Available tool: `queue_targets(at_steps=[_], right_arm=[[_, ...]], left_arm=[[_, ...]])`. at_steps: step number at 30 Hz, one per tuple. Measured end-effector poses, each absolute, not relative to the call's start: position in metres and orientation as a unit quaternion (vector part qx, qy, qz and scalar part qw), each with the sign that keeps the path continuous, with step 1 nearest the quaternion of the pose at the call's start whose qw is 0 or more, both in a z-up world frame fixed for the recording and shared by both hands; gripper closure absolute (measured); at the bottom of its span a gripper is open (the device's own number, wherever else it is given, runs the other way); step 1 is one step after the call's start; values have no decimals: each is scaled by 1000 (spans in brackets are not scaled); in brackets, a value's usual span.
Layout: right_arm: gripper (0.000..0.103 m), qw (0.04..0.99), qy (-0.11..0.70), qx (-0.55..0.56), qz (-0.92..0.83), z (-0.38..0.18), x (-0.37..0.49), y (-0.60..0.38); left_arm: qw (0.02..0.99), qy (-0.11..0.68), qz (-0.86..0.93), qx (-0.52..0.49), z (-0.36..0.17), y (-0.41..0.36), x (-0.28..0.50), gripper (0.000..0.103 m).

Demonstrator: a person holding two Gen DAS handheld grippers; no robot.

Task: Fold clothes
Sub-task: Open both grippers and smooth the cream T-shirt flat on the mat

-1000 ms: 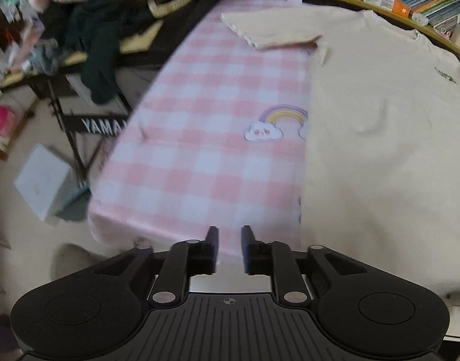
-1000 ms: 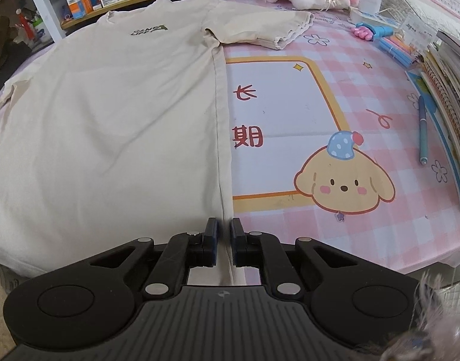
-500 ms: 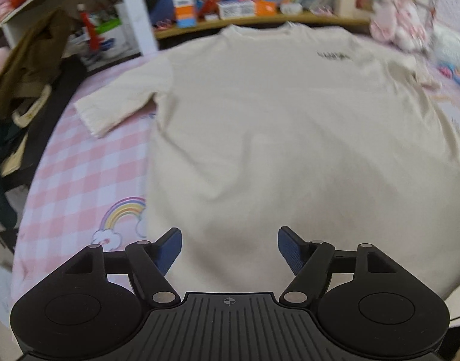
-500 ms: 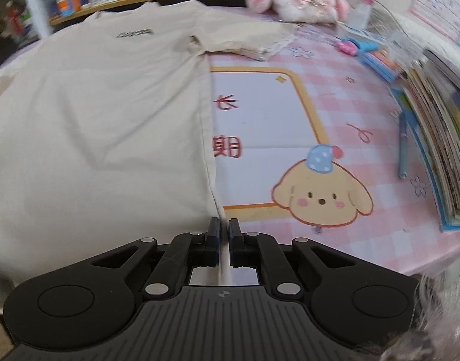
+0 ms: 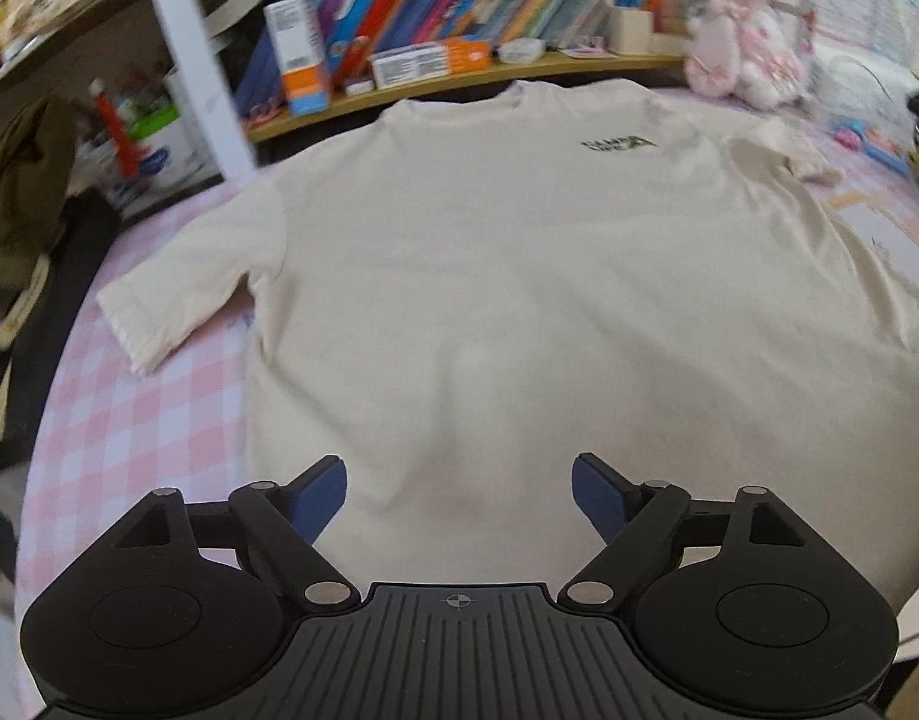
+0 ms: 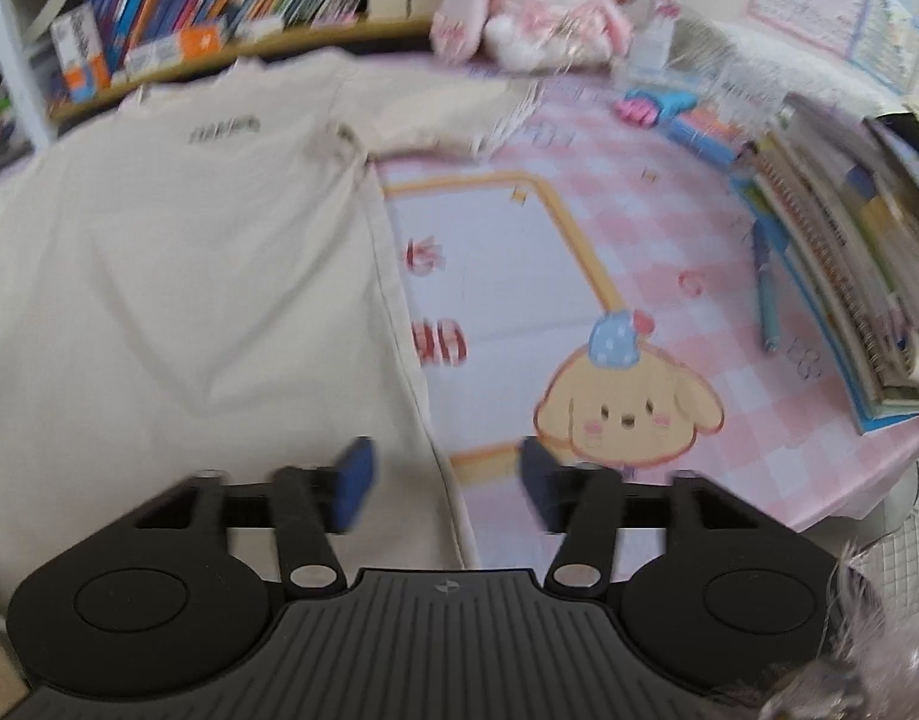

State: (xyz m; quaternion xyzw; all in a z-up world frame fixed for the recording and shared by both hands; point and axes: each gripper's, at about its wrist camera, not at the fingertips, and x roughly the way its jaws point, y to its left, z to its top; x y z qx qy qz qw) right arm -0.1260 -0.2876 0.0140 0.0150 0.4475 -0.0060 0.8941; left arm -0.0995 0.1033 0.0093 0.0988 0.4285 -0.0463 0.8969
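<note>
- A cream T-shirt (image 5: 519, 276) lies flat and face up on the counter (image 5: 129, 420), which is covered with a pink checked cloth; its collar points toward the bookshelf (image 5: 459, 6) at the far side.
- A small dark print (image 5: 618, 145) sits on the chest of the shirt.
- In the left wrist view, one short sleeve (image 5: 177, 294) spreads out over the pink checks, and the other sleeve (image 5: 783, 153) lies at the far right near the plush rabbit (image 5: 741, 60).
- The left gripper (image 5: 459, 498) hangs over the shirt's lower middle; its jaws are opening, already wide apart, with only flat cloth below them and nothing clamped.
- The right gripper (image 6: 444, 480) hangs over the shirt's side seam (image 6: 399, 324) near the bottom hem; its jaws are opening, and the seam edge runs between the blue pads without either pad pressing on it.
- To the right of the shirt the cloth shows a cartoon puppy (image 6: 627, 408) with a blue cap and a yellow-bordered panel (image 6: 495, 252).
- A stack of books (image 6: 849, 252) and a blue pen (image 6: 765, 294) lie by the counter's right edge, well apart from the shirt.
</note>
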Motion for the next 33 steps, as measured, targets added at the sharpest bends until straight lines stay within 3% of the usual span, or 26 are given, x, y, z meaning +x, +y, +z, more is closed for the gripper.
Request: queue_targets(at_steps=[1, 11, 16, 33], right_arm=[[31, 897, 441, 18, -11, 18, -125, -285], [4, 917, 387, 36, -85, 50, -112, -253], [0, 928, 353, 40, -110, 53, -119, -235], [0, 915, 381, 30, -128, 47, -137, -204]], left_arm=[[896, 427, -48, 108, 9, 103, -98, 18], [907, 408, -55, 83, 12, 101, -82, 10], [915, 396, -34, 71, 9, 101, -85, 10], [918, 391, -46, 49, 1, 108, -88, 7]])
